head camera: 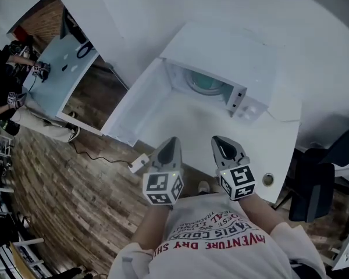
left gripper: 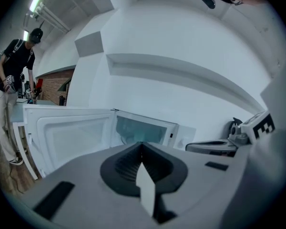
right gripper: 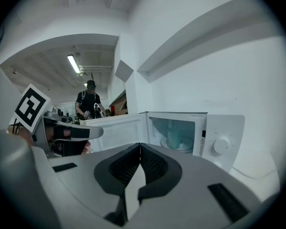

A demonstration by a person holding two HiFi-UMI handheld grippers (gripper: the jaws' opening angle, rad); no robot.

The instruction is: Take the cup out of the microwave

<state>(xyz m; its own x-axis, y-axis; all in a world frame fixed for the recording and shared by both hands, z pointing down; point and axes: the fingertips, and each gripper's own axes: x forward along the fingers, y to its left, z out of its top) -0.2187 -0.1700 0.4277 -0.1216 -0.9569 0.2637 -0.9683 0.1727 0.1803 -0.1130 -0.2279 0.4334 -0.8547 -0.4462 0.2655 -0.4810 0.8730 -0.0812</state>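
A white microwave (head camera: 253, 68) stands on a white table (head camera: 180, 118) with its door (head camera: 136, 100) swung open to the left. Inside, a pale teal cup (right gripper: 174, 138) stands on the glass turntable; in the head view the cup (head camera: 206, 83) shows as a teal round shape. My left gripper (head camera: 174, 140) and right gripper (head camera: 217, 139) hover side by side over the table's near edge, well short of the microwave. In the left gripper view my left gripper (left gripper: 142, 145) is shut and empty. My right gripper (right gripper: 140, 145) is likewise shut with nothing in it.
The microwave's control knob (right gripper: 220, 145) sits right of the cavity. A person (right gripper: 88, 104) works at another table (head camera: 64, 68) far to the left. A dark chair (head camera: 317, 185) stands at the right. A white power strip (head camera: 138, 164) lies on the wooden floor.
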